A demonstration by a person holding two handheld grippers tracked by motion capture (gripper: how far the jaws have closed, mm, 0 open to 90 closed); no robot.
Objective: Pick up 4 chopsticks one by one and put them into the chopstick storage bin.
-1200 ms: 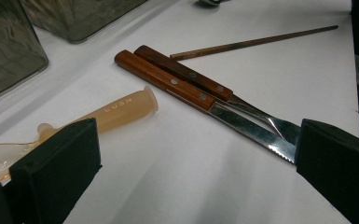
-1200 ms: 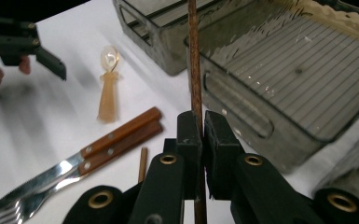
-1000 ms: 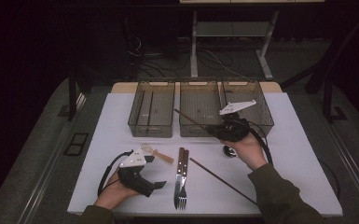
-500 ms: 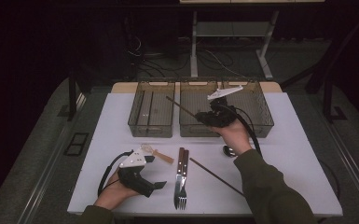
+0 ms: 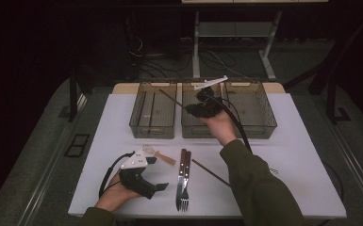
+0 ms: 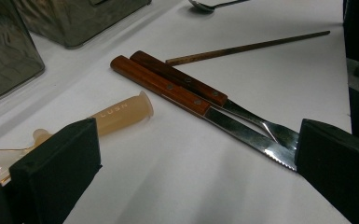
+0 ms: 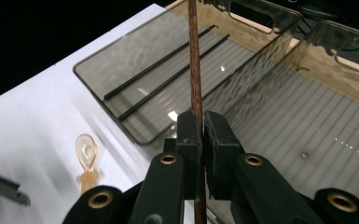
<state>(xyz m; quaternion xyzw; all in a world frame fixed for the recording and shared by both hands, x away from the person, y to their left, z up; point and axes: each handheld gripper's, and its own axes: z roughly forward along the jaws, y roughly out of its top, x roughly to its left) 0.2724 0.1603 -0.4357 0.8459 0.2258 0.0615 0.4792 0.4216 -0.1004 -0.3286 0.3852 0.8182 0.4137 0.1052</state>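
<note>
White table (image 5: pixel 306 155), chopstick (image 7: pixel 195 60) (gripper-clamped)

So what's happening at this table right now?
A person is sorting cutlery into clear bins with two handheld grippers. The right gripper is shut on a thin brown chopstick and holds it above the left bin, where two dark sticks lie. The left gripper rests open on the table, near a fork, a knife and a small plastic spoon.
</note>
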